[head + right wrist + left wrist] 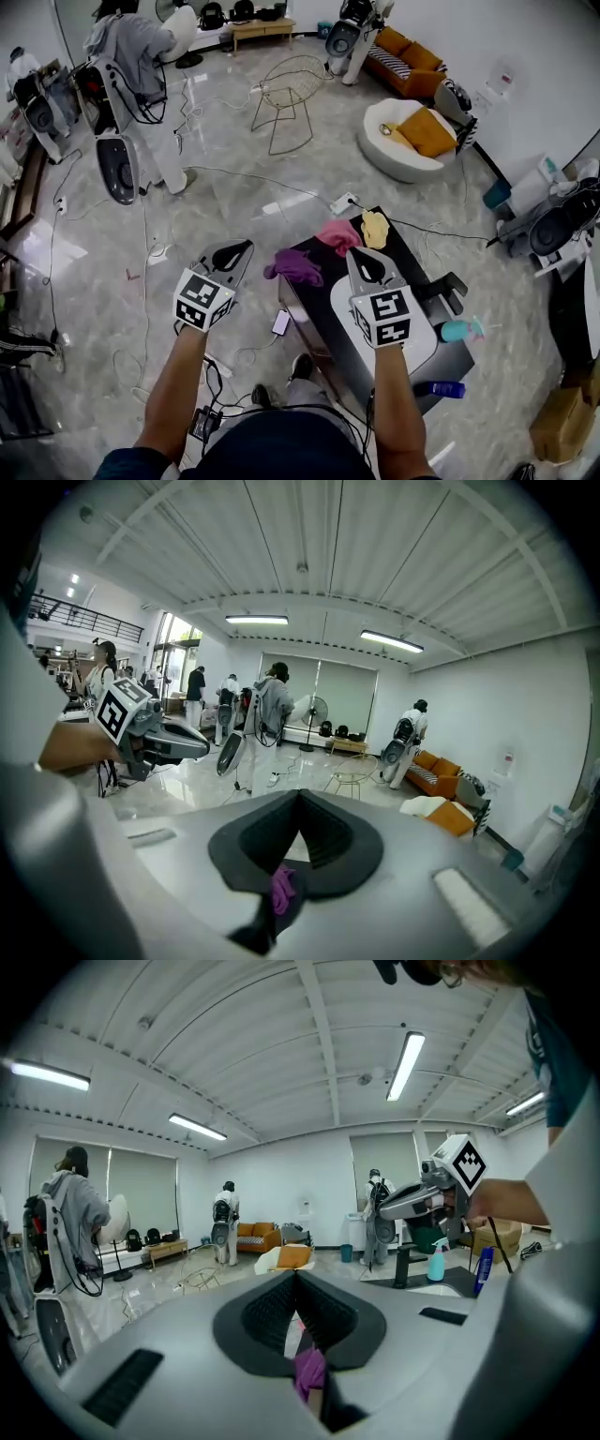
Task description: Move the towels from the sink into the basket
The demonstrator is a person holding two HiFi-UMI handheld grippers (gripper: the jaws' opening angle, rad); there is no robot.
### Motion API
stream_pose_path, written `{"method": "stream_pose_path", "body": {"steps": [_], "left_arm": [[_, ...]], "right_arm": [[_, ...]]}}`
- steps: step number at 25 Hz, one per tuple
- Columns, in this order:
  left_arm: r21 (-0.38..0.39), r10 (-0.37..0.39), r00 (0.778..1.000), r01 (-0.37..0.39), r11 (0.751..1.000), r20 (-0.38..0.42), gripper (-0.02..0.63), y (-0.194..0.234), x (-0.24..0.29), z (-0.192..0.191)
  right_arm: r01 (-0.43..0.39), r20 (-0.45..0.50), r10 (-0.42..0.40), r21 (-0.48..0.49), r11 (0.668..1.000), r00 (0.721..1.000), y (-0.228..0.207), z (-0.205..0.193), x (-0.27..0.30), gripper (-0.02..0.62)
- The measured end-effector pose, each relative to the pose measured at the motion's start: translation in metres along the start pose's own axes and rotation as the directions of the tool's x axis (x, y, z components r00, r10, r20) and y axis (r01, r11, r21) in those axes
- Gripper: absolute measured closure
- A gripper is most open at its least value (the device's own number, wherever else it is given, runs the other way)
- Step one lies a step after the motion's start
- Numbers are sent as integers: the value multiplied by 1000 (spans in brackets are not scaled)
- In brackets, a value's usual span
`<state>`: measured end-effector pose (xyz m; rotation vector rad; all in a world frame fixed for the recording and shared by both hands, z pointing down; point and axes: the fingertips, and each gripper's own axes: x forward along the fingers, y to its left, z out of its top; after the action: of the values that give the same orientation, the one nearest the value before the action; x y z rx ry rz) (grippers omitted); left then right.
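Left gripper (244, 248) and right gripper (361, 255), fingers (267, 1312) shut, hover near purple towel (295, 265).

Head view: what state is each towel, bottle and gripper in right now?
Left gripper: jaws shut, empty.
Right gripper: jaws shut, empty.
Purple towel: crumpled at the counter edge, untouched.
Pink towel: crumpled on the counter.
Yellow towel: crumpled on the counter.
Spray bottle: upright beside the sink.
Blue bottle: upright.
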<state>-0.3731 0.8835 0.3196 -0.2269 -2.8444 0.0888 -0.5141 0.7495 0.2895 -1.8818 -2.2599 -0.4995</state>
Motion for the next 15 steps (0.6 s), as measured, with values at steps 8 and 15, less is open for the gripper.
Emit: {"method": "stream_pose_path", "body": {"steps": [8, 15], "left_arm": [[-76, -14, 995, 7, 997, -95, 600, 20, 42, -66], [-123, -35, 985, 14, 992, -168, 598, 27, 75, -124]], "right_arm": [[-54, -69, 57, 39, 998, 996, -9, -42, 50, 584], [-95, -135, 105, 74, 993, 985, -12, -86, 88, 584]]}}
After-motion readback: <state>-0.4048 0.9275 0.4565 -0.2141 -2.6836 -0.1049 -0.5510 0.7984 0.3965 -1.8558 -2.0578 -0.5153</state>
